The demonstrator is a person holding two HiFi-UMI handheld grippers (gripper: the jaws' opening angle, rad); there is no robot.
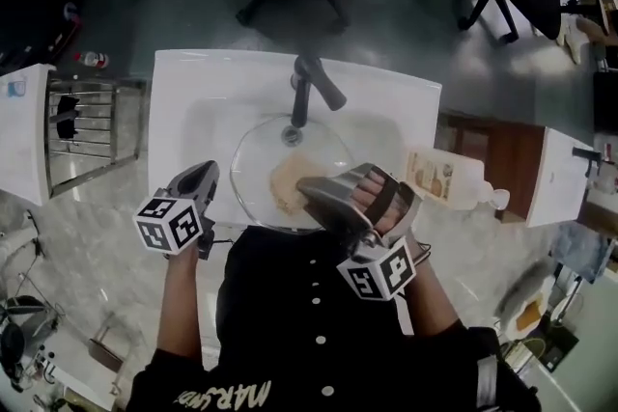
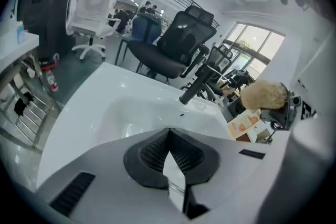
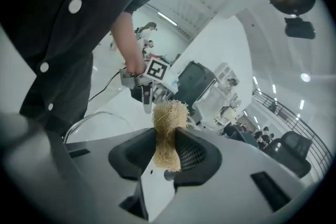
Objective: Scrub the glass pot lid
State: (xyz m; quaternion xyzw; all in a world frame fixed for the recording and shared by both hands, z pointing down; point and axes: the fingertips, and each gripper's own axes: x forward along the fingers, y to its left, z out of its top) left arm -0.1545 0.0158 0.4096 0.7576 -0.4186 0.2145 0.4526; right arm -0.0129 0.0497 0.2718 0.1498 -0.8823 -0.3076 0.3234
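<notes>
Glass pot lid [image 1: 253, 157] lies in sink [image 1: 193, 77]; right gripper [image 3: 165, 150] clamps scrubber [image 3: 169, 115], left gripper [image 2: 169, 134] closed.

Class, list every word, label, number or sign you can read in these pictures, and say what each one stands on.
"MARS", then letters too unclear to read: white print on the black shirt.
Bottle label: print too blurred to read.
Left marker cube and right marker cube: square patterns only, no words.

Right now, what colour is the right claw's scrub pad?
Straw-tan scrub pad, clearest in right gripper view.
</notes>
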